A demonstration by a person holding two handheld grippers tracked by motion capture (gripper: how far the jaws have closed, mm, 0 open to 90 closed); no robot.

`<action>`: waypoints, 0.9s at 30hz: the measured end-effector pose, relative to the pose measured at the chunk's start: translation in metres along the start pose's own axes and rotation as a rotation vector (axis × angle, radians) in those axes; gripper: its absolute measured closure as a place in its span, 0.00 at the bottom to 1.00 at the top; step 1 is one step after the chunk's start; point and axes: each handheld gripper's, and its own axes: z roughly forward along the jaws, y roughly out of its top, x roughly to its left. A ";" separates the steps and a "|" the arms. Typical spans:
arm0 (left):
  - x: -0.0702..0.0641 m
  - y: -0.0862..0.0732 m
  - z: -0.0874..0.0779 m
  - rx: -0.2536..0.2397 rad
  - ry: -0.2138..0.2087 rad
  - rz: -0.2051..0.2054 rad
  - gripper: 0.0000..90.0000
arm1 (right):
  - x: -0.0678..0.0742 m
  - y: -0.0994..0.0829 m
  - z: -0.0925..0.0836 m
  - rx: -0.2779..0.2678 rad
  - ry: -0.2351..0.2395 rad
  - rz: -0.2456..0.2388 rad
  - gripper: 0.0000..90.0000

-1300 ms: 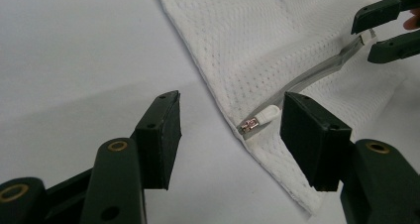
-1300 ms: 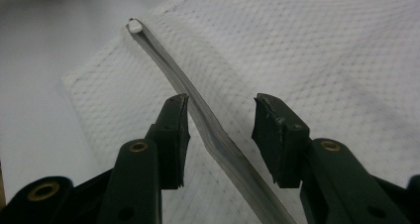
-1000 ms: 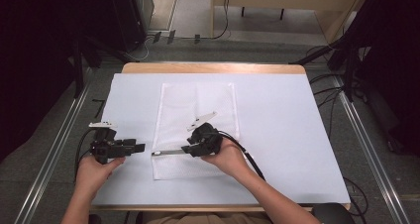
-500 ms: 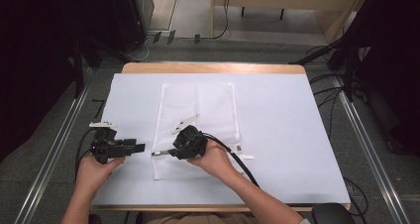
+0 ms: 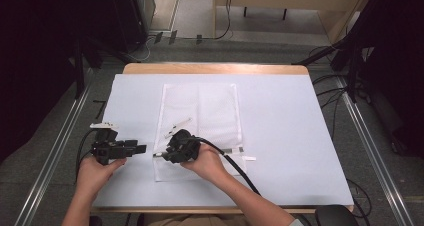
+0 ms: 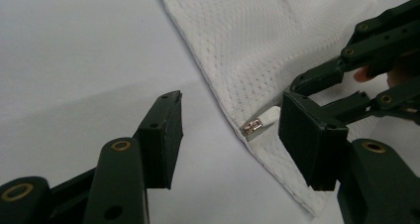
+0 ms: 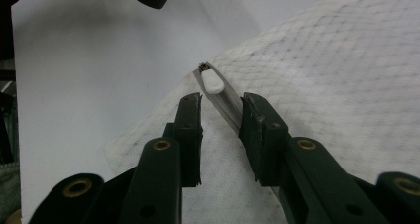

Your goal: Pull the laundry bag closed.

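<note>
**Right tongs closing around the zipper pull, left tongs waiting open**

Our right tongs [image 7: 221, 122] have just been closing, and the zipper pull [image 7: 213, 82] with its tape runs up between the two jaws; we see a gap on either side of it, so the pads are not pressing yet. Our left tongs [image 6: 230, 135] stand wide apart with nothing between them.

The high view gives us the whole layout: the white mesh bag [image 5: 215, 106] flat on the white surface [image 5: 300, 136], the left tongs [image 5: 142, 148] just beside the bag's near left edge, and the right tongs [image 5: 159, 155] over that same corner, the two tips pointing at each other. There the pull is too small to make out.

The right gripper view shows what the others lack: the pull's long axis lies in line with the jaws, its rounded white tab pointing away from them, just beyond the tips at the bag's edge.

From the left gripper view, the pull [image 6: 261, 121] sits at the bag's hem just ahead of the left tongs' right-hand jaw, its metal end toward us, with the right tongs' black linkage [image 6: 346, 70] coming in behind it.
</note>
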 end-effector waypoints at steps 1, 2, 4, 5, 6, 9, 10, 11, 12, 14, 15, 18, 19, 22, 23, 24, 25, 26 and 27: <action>0.000 0.000 0.000 0.001 0.001 0.002 0.48 | 0.002 0.001 0.006 0.010 0.003 -0.007 0.81; 0.000 0.000 0.000 -0.001 0.000 0.000 0.48 | 0.002 0.001 0.008 0.019 0.005 -0.016 0.82; 0.001 0.000 0.000 0.000 -0.004 0.000 0.48 | 0.003 0.001 0.013 0.034 0.004 -0.004 0.83; 0.001 0.000 0.000 0.000 -0.004 -0.002 0.48 | 0.003 0.001 0.014 0.034 0.006 -0.002 0.84; 0.001 0.000 0.000 0.000 -0.004 -0.002 0.49 | 0.003 0.001 0.014 0.034 0.006 -0.002 0.84; 0.001 0.000 0.001 0.005 -0.005 0.001 0.49 | 0.003 0.001 0.016 0.026 0.020 0.021 0.85; 0.000 0.000 0.001 0.006 -0.006 0.001 0.49 | 0.003 0.002 0.017 0.025 0.029 0.020 0.85; 0.000 0.000 0.001 0.006 -0.006 0.001 0.49 | 0.004 0.003 0.018 0.027 0.029 0.027 0.85; 0.000 0.000 0.001 0.006 -0.006 0.001 0.50 | 0.004 0.003 0.018 0.027 0.029 0.027 0.85; 0.000 0.000 0.001 0.002 -0.008 0.001 0.50 | 0.005 0.004 0.019 0.026 0.032 0.024 0.85; 0.001 0.000 0.000 0.003 -0.009 0.002 0.50 | 0.005 0.006 0.021 0.022 0.033 0.031 0.85; 0.002 0.000 0.000 -0.003 -0.006 -0.003 0.50 | 0.004 0.009 0.024 0.019 0.035 0.029 0.85; 0.002 0.000 0.000 -0.002 -0.005 -0.001 0.50 | 0.004 0.011 0.025 0.021 0.035 0.034 0.85; 0.002 0.000 0.000 -0.010 0.001 0.007 0.50 | 0.003 0.014 0.027 0.024 0.026 0.038 0.86; 0.002 -0.001 -0.001 -0.013 0.001 0.011 0.51 | 0.003 0.015 0.028 0.028 0.027 0.040 0.86; 0.002 -0.001 -0.001 -0.015 0.002 0.012 0.51 | 0.002 0.016 0.028 0.027 0.028 0.044 0.86; 0.002 -0.001 -0.001 -0.016 0.000 0.012 0.51 | 0.001 0.017 0.029 0.027 0.031 0.051 0.86; 0.002 -0.001 -0.001 -0.018 0.002 0.010 0.52 | 0.001 0.017 0.029 0.023 0.031 0.053 0.86; 0.002 -0.001 -0.001 -0.018 0.002 0.010 0.52 | 0.001 0.017 0.029 0.023 0.031 0.053 0.86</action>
